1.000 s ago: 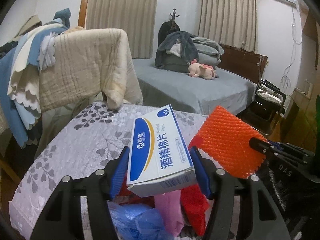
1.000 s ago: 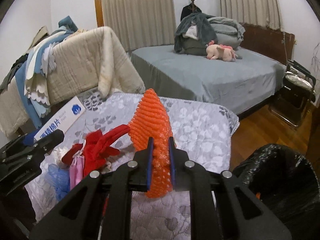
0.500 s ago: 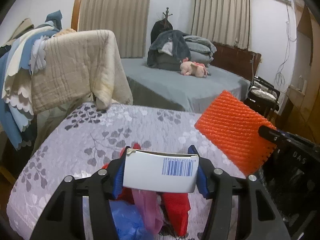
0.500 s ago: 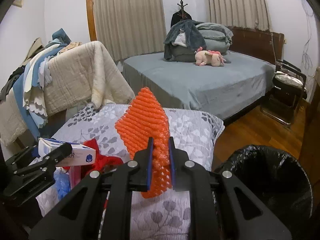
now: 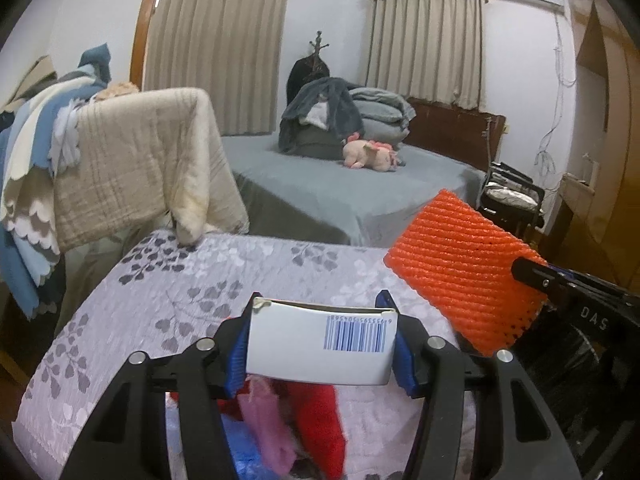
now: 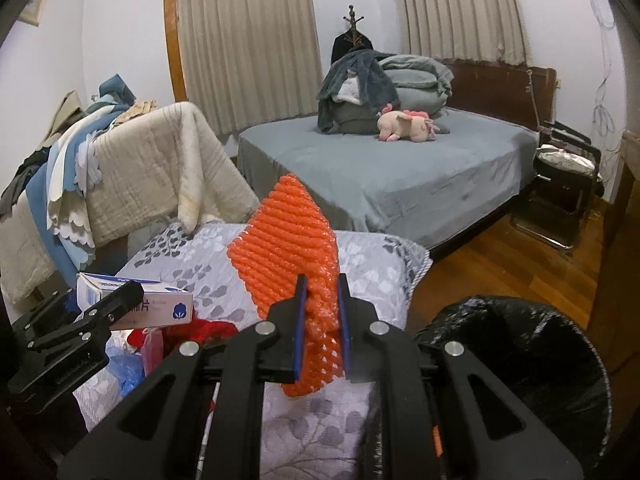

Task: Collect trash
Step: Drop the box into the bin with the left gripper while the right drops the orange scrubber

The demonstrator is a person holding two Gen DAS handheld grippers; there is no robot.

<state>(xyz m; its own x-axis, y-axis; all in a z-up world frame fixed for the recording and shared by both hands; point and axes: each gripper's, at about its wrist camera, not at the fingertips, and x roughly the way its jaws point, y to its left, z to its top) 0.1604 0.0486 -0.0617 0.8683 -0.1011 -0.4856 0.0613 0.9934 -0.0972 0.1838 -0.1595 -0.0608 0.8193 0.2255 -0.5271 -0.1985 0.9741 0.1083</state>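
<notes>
Dim, even indoor light; fisheye-bent edges, dark corners, slight blur.

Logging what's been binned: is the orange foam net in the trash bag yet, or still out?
Still out. The orange foam net is pinched in the right gripper, held above the patterned quilt, left of the black trash bag.

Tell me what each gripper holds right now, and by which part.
The left gripper clamps a white box across its two side faces. The right gripper pinches the lower end of an orange foam net.
</notes>
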